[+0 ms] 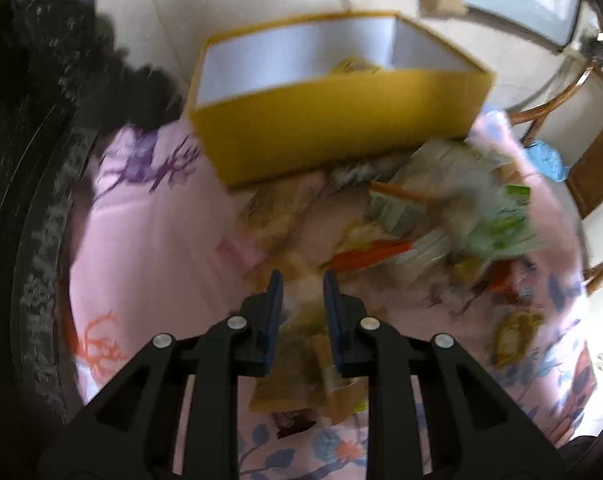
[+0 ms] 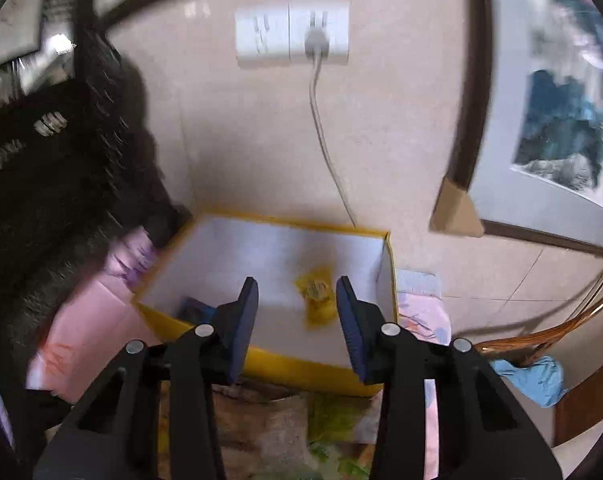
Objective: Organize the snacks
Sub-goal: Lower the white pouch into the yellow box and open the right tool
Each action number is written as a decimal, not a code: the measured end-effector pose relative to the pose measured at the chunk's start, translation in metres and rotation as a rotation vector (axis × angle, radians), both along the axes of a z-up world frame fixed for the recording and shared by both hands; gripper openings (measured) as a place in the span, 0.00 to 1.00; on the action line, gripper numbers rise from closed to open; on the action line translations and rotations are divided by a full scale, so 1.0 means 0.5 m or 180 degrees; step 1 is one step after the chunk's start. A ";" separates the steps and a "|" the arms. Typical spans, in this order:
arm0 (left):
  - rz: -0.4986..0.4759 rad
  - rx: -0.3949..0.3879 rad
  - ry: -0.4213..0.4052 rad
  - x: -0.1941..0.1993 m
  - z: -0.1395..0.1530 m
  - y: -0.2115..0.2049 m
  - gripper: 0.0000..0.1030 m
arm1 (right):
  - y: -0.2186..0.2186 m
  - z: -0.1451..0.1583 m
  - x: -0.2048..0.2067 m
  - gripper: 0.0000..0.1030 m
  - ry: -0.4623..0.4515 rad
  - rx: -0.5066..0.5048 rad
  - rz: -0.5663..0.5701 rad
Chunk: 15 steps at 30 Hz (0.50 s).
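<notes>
In the left wrist view the left claw [image 1: 300, 280] sits at the lower centre of the frame with its fingers set a little apart and nothing pinched between them, above a blurred packet [image 1: 293, 384] on the pink floral cloth [image 1: 141, 240]. A heap of snack packets [image 1: 441, 220] fills the right centre (too smeared to name singly). The yellow box [image 1: 341, 136] stands in the upper centre, touching the heap's far edge.

In the right wrist view the right claw [image 2: 297, 290] is spread wide and holds nothing, over the box's near wall [image 2: 293, 364]. Inside lie a yellow packet [image 2: 317, 300] at centre and a dark blue packet [image 2: 195, 312] at lower left. A wall socket [image 2: 293, 36] sits top centre.
</notes>
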<state>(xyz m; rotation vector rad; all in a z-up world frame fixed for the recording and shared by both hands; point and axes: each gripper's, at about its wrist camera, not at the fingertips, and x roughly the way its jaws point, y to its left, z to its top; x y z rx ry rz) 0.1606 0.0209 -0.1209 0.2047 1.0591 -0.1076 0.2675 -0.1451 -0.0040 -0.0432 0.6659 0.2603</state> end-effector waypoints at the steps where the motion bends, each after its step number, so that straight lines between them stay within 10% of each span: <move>1: 0.0040 -0.0074 -0.0018 -0.008 -0.006 0.013 0.20 | -0.005 -0.005 0.012 0.67 0.0171 0.0099 0.0094; 3: 0.0074 -0.0188 0.0050 -0.013 -0.020 0.029 0.27 | -0.023 -0.042 -0.035 0.99 0.0296 0.0125 0.0290; 5: 0.0078 -0.0154 0.0194 -0.015 -0.042 0.040 0.53 | -0.024 -0.095 -0.081 0.99 0.0282 -0.0280 0.0205; 7: 0.0020 -0.0011 0.0146 -0.020 -0.045 0.037 0.54 | -0.016 -0.169 -0.102 0.99 0.0514 -0.0685 0.0167; 12: -0.0177 0.0036 -0.0020 -0.024 -0.030 0.007 0.83 | 0.016 -0.311 -0.052 0.99 0.1052 -0.0332 0.0189; 13: -0.0182 0.0079 -0.0031 -0.026 -0.028 0.000 0.93 | 0.027 -0.329 -0.042 0.95 0.1063 -0.0278 0.0204; 15: -0.0193 0.0143 -0.0054 -0.031 -0.028 -0.012 0.94 | 0.042 -0.363 -0.030 0.56 0.1040 -0.0149 0.0197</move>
